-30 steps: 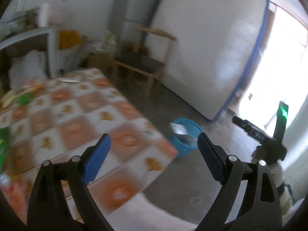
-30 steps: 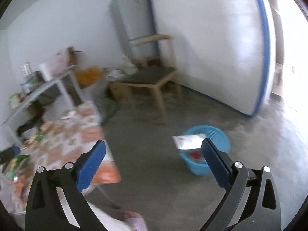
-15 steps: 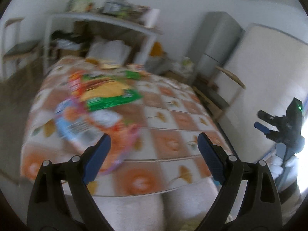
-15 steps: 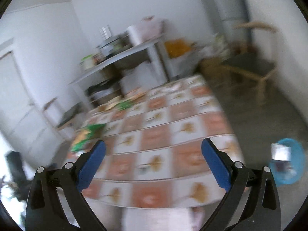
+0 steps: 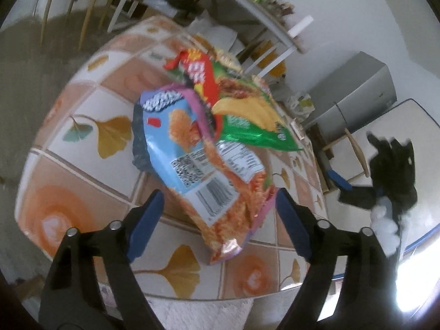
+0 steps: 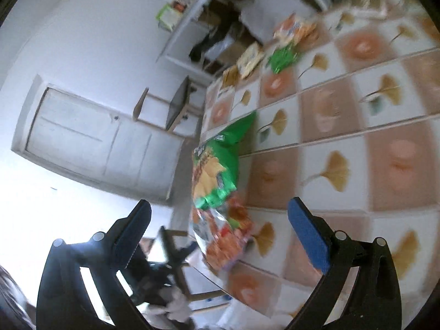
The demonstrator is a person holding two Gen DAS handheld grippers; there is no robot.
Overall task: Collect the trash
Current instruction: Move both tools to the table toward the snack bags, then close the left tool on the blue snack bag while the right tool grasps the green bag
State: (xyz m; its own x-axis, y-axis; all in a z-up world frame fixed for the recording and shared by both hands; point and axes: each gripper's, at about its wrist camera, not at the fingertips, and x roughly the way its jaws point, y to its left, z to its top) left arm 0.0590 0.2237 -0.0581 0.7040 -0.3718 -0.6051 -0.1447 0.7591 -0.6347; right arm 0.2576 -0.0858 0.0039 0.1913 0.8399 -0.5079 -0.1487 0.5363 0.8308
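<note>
Our left tool (image 5: 217,217) hangs wide, jaws just narrowing around the blue-and-orange snack bag (image 5: 203,159), pads not yet pressing, near the counter (image 5: 82,181) edge. We should pinch its lower end only, sparing the green bag (image 5: 247,115). Right tool (image 6: 220,236) gapes empty.

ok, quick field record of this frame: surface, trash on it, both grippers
surface: table with a tiled leaf-print cloth
trash near: blue-and-orange snack bag, lying on the cloth
trash behind it: green chip bag and red wrapper, overlapping
trash far: more wrappers near the far table edge
left gripper: open, jaws have just been closing; the snack bag's end lies between them, pads not pressing it
right gripper: open, empty, aimed at the same pile
blur: both views smeared
</note>
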